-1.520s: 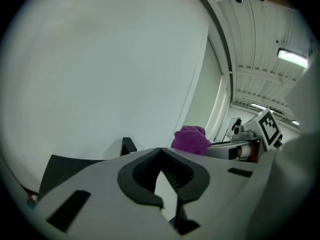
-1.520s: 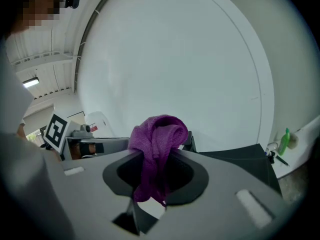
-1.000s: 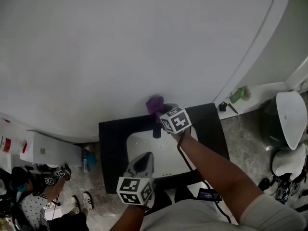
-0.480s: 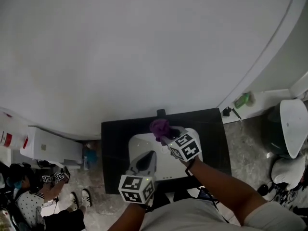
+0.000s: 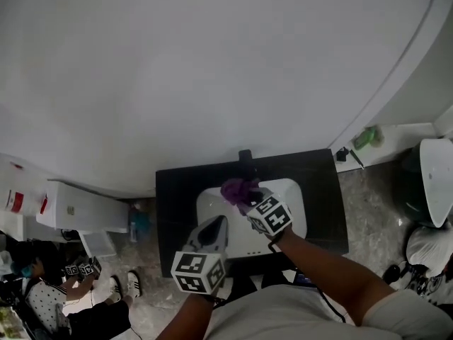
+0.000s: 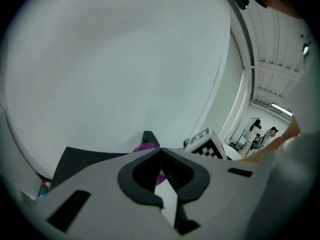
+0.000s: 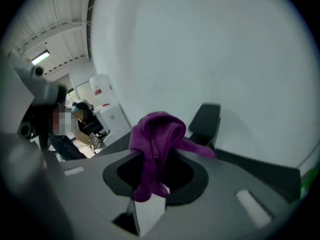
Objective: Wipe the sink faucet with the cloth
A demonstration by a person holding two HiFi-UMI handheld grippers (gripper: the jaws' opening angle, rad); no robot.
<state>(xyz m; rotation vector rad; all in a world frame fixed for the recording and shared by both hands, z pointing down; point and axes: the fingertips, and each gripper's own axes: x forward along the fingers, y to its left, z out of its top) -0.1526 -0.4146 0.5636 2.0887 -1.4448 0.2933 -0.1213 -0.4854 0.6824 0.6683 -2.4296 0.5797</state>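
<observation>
The black faucet [image 5: 245, 156] stands at the back rim of the white sink [image 5: 294, 211], which is set in a black counter [image 5: 170, 211]. My right gripper [image 5: 248, 197] is shut on a bunched purple cloth [image 5: 238, 189] over the basin, just in front of the faucet and apart from it. In the right gripper view the cloth [image 7: 157, 134] drapes over the jaws of the right gripper [image 7: 152, 154], with the faucet [image 7: 205, 120] close behind. My left gripper [image 5: 218, 222] is shut and empty at the sink's near left edge. Its own view shows the left gripper [image 6: 161, 150], the faucet [image 6: 148, 136] and the cloth [image 6: 145, 147].
A plain white wall rises right behind the faucet. A white cabinet [image 5: 78, 207] stands left of the counter. A green bottle [image 5: 366, 137] lies on a ledge at the right, beside a white lidded bin [image 5: 433, 176]. A person [image 5: 42, 292] sits at the lower left.
The right gripper has drawn the cloth back from the faucet's top to over the basin. The left gripper has hardly moved.
</observation>
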